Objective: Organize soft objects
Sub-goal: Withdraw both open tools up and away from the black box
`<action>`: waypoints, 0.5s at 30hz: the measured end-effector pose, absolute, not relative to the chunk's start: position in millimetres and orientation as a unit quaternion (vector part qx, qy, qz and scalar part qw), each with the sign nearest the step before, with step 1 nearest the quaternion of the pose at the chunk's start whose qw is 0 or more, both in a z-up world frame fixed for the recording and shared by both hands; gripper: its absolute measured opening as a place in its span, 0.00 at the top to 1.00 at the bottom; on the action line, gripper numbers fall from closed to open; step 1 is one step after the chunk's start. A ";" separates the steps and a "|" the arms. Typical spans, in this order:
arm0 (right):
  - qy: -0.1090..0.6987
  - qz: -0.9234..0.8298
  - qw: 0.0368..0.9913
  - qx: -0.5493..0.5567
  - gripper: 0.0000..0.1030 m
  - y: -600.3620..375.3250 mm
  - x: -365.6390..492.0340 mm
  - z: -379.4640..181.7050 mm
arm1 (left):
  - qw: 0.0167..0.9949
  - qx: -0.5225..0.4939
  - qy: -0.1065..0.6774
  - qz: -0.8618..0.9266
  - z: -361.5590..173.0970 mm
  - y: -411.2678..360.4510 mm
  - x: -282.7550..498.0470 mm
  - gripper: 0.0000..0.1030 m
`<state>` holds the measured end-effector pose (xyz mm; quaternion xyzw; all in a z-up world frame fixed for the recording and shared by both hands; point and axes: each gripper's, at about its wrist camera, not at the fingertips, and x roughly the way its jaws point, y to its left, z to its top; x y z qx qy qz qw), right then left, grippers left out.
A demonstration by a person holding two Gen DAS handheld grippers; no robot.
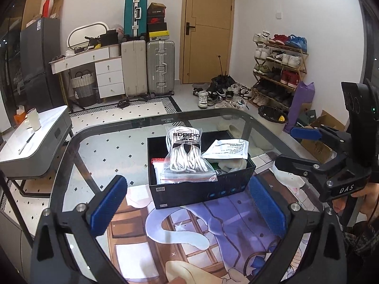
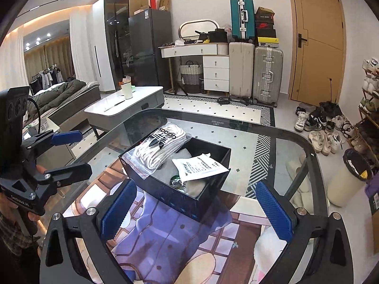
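Through my left wrist, my left claw (image 1: 187,203) is gaping wide and empty, the black box (image 1: 199,189) sitting just ahead, bagged white socks (image 1: 187,153) lying inside. Through my right wrist, my right claw (image 2: 196,213) is gaping empty too, the box (image 2: 175,196) lying just beyond.

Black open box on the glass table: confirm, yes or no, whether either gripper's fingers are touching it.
No, the black open box sits clear of both open grippers' fingers.

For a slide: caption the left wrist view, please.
Open left gripper faces a black box of bagged laces on a glass table.
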<state>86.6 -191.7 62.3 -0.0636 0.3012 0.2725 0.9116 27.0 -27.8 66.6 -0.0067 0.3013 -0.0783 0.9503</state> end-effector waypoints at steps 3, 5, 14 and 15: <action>0.299 0.271 0.913 -0.060 0.01 -194.2 81.6 57.8 | 0.950 -0.004 0.301 -0.081 63.2 -30.7 23.2 0.00; 0.299 0.270 0.913 -0.060 0.01 -195.3 79.6 55.0 | 0.951 0.002 0.299 -0.077 61.2 -32.4 21.1 0.00; 0.282 0.268 0.920 -0.038 0.01 -205.5 73.7 46.4 | 0.954 0.002 0.291 -0.069 50.6 -39.5 15.3 0.00; 0.280 0.267 0.922 -0.034 0.01 -206.4 73.4 45.1 | 0.954 0.000 0.292 -0.069 48.4 -39.1 15.7 0.00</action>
